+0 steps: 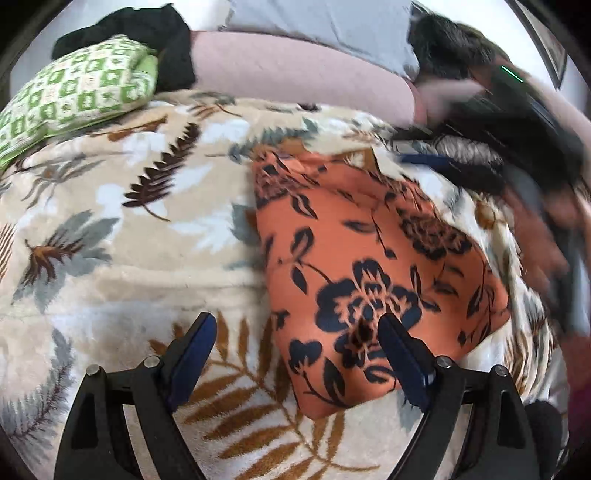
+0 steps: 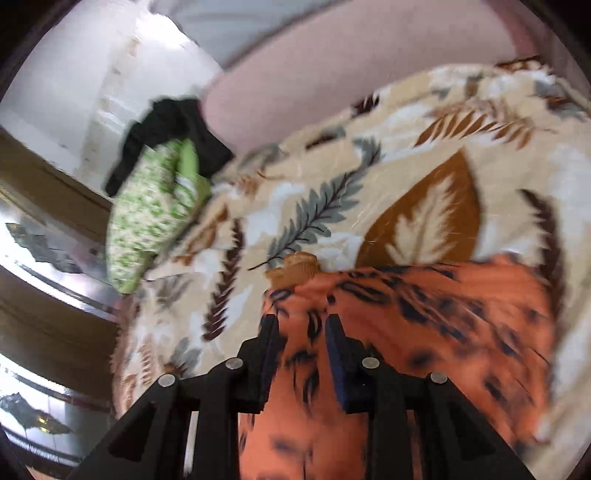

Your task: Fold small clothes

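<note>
Orange garment (image 1: pixel 373 258): black flower print, lying on leaf-print blanket (image 1: pixel 122 236), partly folded, one end lifted.
Left gripper (image 1: pixel 297 332): jaws spread wide, nothing between them, hovering over garment's near corner.
Right gripper (image 2: pixel 301 321): narrow gap, clamped on garment fabric, blurred.
Green pillow (image 1: pixel 74 92): far side of blanket from garment, black cloth (image 1: pixel 147 33) behind it.
</note>
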Motion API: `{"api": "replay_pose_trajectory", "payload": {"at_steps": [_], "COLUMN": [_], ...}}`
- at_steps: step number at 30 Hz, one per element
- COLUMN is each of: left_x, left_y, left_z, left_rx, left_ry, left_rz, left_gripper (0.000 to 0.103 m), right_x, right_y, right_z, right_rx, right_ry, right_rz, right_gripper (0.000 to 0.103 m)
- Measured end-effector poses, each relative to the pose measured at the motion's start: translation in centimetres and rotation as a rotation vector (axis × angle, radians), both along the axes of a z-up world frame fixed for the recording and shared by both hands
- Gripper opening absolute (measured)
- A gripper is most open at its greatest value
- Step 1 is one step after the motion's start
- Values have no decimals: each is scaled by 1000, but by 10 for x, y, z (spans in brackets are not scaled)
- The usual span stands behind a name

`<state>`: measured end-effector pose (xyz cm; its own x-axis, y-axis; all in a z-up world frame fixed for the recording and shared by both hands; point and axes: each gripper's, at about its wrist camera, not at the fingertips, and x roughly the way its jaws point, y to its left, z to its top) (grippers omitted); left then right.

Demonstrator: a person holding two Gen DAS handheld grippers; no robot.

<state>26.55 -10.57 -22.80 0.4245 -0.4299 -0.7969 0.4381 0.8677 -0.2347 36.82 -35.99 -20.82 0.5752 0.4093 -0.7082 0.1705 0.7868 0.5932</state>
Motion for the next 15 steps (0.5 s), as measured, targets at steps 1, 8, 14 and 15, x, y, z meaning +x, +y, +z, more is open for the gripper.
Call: {"api": "replay_pose_trajectory", "payload": {"at_steps": [1,8,14,15], "left_x": [2,-1,-6,-6], "left_y": [1,-4,-29,-29], "left_z": [0,-8,-37,-37], "left_rx": [3,80,160,157], "left_ry": [0,-49,47,46], "left_rz": [16,76,3,13], "left_gripper": [90,93,103,103], "right_x": [-16,-129,-157,-158], "right_y": [-6,-16,-26,-28], "right_z": [7,7,-55,-57], "right_rx": [0,13,12,29], "right_ry": [-9,28,30,21], "right_rz": [4,11,-71,-84], "right_gripper": [30,30,30,30]}}
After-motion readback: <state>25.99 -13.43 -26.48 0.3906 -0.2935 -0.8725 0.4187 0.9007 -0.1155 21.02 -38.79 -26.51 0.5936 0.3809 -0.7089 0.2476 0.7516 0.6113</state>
